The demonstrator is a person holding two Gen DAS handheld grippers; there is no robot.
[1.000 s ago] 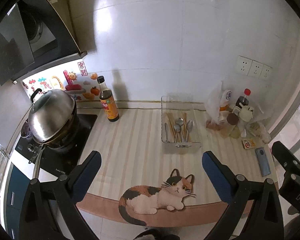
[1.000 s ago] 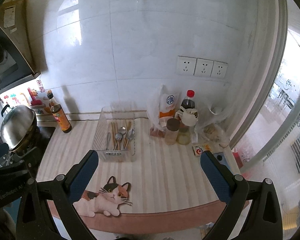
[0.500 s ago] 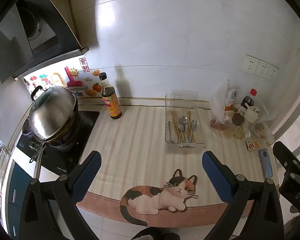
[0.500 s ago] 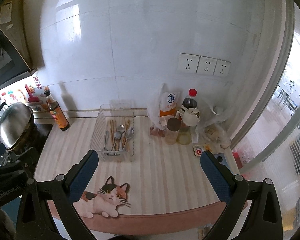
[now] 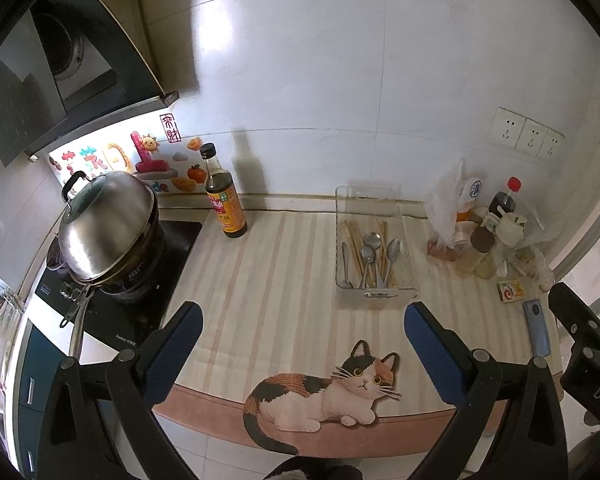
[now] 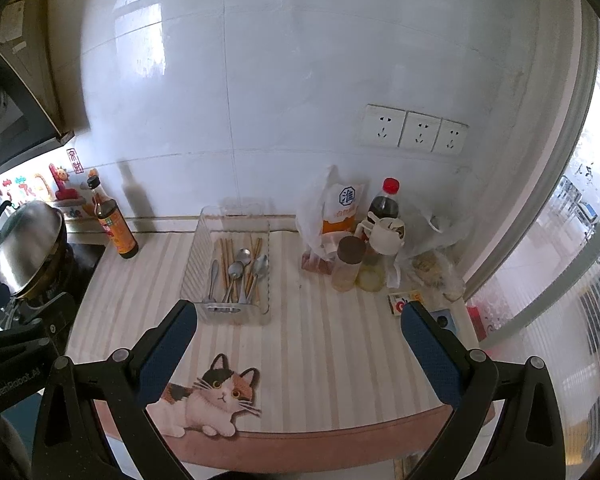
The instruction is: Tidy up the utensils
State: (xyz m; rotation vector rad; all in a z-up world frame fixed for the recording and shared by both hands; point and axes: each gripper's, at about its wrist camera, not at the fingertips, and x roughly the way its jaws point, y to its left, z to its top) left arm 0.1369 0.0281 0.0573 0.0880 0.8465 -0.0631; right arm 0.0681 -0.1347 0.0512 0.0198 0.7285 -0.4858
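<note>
Utensils sit together in the clear tray (image 5: 374, 294) toward the back of the worktop (image 5: 268, 280): spoons (image 5: 370, 248) and chopsticks (image 5: 354, 240) lie lengthwise inside it, mixed rather than sorted, so I judge the organizing is either barely begun or just wrapped up, and I cannot tell which. My left gripper (image 5: 300, 344) and right gripper (image 6: 298, 338) both hang spread wide and empty above the worktop's near edge, well apart from the tray. Open striped surface lies between me and the tray, with the cat print (image 6: 216, 400) at the front lip. To the left stand the sauce bottle (image 5: 222, 196) and the lidded pot (image 5: 106, 228) on the stove; to the right a cluster of bottles and bags (image 6: 364, 236) crowds the corner, so I would approach straight down the middle.
</note>
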